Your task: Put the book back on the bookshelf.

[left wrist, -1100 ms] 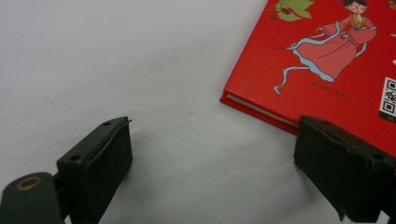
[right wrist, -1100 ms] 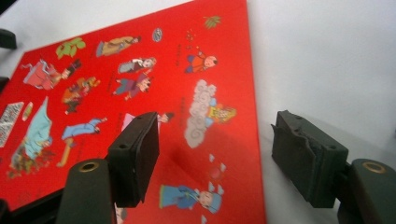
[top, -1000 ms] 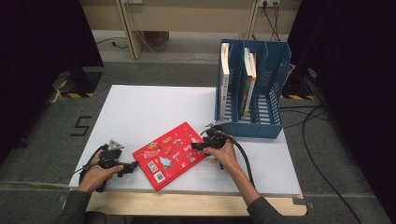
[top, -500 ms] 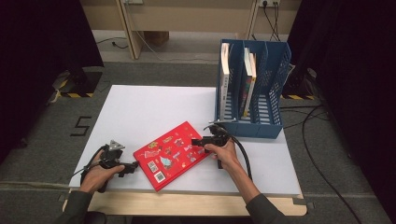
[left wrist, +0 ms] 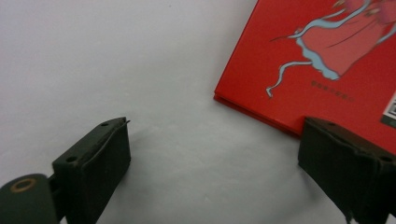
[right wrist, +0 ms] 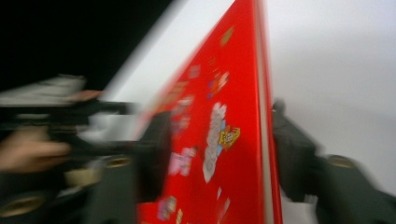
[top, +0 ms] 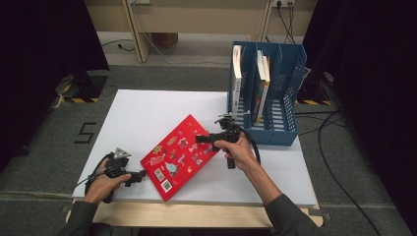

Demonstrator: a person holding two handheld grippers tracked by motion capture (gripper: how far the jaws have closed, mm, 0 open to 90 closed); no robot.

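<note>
Right gripper (top: 202,139) has just closed on the red book (top: 179,156), clamping its edge nearest the blue rack (top: 290,93); left gripper (top: 140,174) sits beside the book, jaws apart, empty.

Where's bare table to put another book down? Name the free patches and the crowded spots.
Free: the white table's far-left stretch, beyond the red book and left of the blue file rack; also the near-right corner. Crowded: the near edge, where the left gripper sits open by the book, and the right gripper grips its far edge.
</note>
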